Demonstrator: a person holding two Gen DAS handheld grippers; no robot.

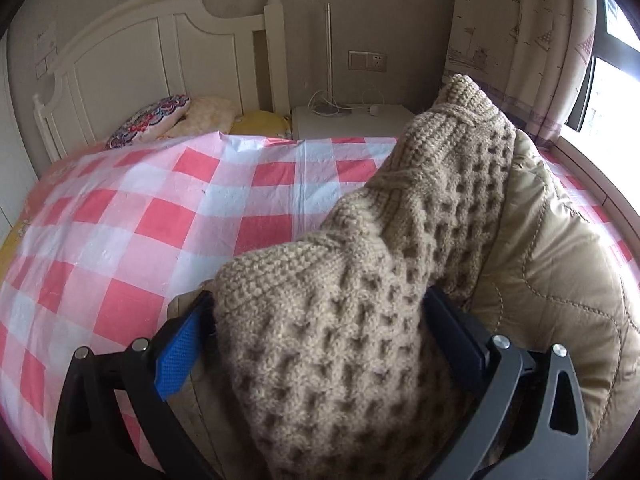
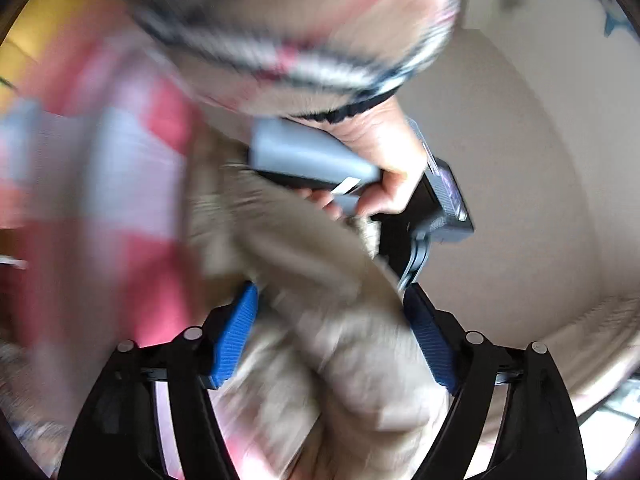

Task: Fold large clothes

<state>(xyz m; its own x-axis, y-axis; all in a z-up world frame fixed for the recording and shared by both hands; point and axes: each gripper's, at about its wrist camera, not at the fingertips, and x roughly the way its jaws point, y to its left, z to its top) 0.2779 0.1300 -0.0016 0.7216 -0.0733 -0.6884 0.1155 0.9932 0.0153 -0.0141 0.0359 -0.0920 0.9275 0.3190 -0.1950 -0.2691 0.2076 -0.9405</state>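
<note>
Fig.: both grippers on one garment, mid-lift over a bed.

Progress (judged): early to mid. The sweater is off the bed and bunched, with no flat fold visible, so squaring up, folding and laying down all appear left. A quilted coat sits just beside it at right, touching. Whether the coat is folded cannot be told.

L gripper: jaws clamped on a thick wad of the sweater, held apart only by the knit's bulk. The garment rises from the jaws up and away to the right, its ribbed edge topmost.

R gripper: view is heavily motion-blurred. Beige fabric fills the gap between the blue pads, which seem closed on it. That this is the same sweater is likely, not certain. Beyond it, a hand grips the handle of the other tool.

Materials and shapes:
- Sweater: beige chunky wool, honeycomb and cable stitch, rib at the edge. Heavy, soft, slumps under its own weight.
- Coat: tan, smooth sheen, stitched curved quilting, puffy.
- Bed cover: red/white check, thin, lightly creased.
- Pads: blue, fine-ribbed rubber on black arms.
- Headboard: cream panelled wood, with cushions at its foot.
</note>
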